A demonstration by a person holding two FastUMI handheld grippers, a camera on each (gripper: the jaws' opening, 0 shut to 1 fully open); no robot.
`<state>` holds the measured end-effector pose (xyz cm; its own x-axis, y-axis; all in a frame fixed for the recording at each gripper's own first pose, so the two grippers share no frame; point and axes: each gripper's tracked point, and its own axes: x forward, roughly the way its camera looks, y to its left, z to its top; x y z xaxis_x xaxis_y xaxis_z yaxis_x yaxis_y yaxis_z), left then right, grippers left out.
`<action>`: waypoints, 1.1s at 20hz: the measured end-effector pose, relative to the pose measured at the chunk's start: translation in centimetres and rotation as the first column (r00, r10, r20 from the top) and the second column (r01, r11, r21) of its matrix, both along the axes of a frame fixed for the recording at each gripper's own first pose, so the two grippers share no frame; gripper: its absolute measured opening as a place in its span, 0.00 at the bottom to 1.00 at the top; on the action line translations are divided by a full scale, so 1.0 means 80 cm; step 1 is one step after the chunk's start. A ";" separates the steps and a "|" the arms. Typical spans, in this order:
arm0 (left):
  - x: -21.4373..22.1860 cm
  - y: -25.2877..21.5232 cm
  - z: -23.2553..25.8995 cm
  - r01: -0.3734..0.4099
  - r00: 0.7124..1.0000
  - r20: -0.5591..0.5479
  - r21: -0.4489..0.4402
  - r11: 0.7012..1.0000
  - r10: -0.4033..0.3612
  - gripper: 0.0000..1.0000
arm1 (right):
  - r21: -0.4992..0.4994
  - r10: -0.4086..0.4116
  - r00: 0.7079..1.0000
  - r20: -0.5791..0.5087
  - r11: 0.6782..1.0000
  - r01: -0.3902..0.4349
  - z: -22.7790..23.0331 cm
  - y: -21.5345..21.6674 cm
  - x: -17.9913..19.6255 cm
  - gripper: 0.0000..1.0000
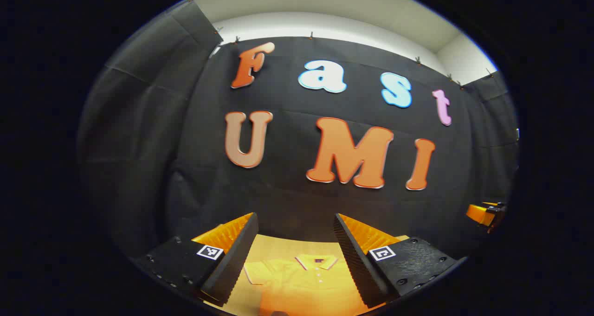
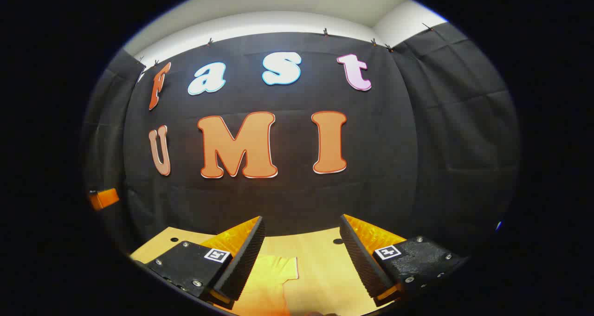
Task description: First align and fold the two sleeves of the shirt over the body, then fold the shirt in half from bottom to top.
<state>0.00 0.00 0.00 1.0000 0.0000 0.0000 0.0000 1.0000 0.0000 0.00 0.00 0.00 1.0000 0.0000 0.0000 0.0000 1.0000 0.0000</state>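
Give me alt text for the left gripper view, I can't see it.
An open left hand-held gripper hovers above a yellow collared shirt lying flat on a wooden table, sleeves not yet folded. The other hand-held gripper shows at the right edge, before the black cloth wall.

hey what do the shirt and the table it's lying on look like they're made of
The shirt looks like a soft knit fabric, probably cotton or a blend: yellow, matte, with a flat collar, a small button placket and gentle wrinkles. The table looks like light wood or a wood-look laminate: smooth, pale tan, with a few small dark holes. The pictures cannot settle whether it is solid wood or veneer.
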 end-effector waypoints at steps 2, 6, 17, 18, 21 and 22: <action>-0.003 0.018 0.001 -0.087 0.996 0.009 0.045 0.995 0.087 0.98 | 0.018 0.036 0.999 -0.021 0.999 -0.036 -0.005 0.002 0.018 0.98; -0.002 0.006 -0.004 -0.114 0.993 0.023 0.064 0.991 0.112 0.96 | -0.084 0.052 0.990 -0.132 0.994 -0.063 -0.047 0.003 0.046 0.98; 0.062 0.024 -0.049 -0.003 0.996 -0.084 0.103 0.995 0.012 0.98 | -0.044 -0.013 0.969 -0.247 0.999 0.002 -0.098 0.042 0.045 0.98; 0.065 0.024 -0.050 0.001 0.996 -0.088 0.099 0.995 0.008 0.98 | -0.046 -0.012 0.967 -0.253 0.999 0.000 -0.100 0.043 0.044 0.98; 0.067 0.023 -0.057 0.000 0.995 -0.095 0.090 0.996 0.008 0.98 | -0.048 -0.012 0.962 -0.272 0.999 -0.002 -0.104 0.042 0.048 0.98; 0.067 0.021 -0.057 0.002 0.995 -0.097 0.090 0.996 0.007 0.98 | -0.054 -0.015 0.959 -0.282 0.999 -0.001 -0.107 0.040 0.049 0.98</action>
